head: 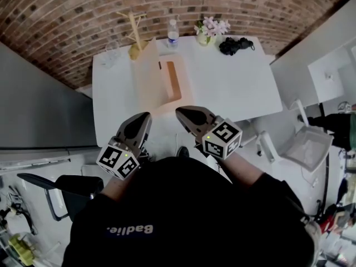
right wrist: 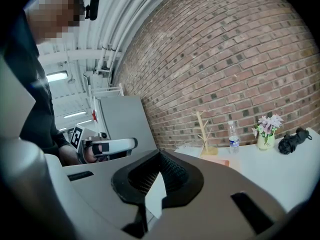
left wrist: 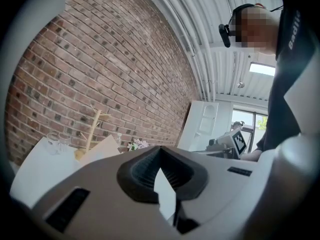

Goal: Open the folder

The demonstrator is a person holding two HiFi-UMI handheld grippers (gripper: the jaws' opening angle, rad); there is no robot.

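The tan folder lies on the white table with its cover standing up and an orange-brown inner panel showing. My left gripper and right gripper hover side by side at the table's near edge, short of the folder and apart from it. Both are shut with nothing between the jaws. In the left gripper view the closed jaws point level at the folder's raised cover. In the right gripper view the closed jaws point toward the folder.
At the table's far edge stand a wooden mug tree, a water bottle, a vase of flowers, a black bundle and clear glasses. A grey cabinet is left, a white chair right.
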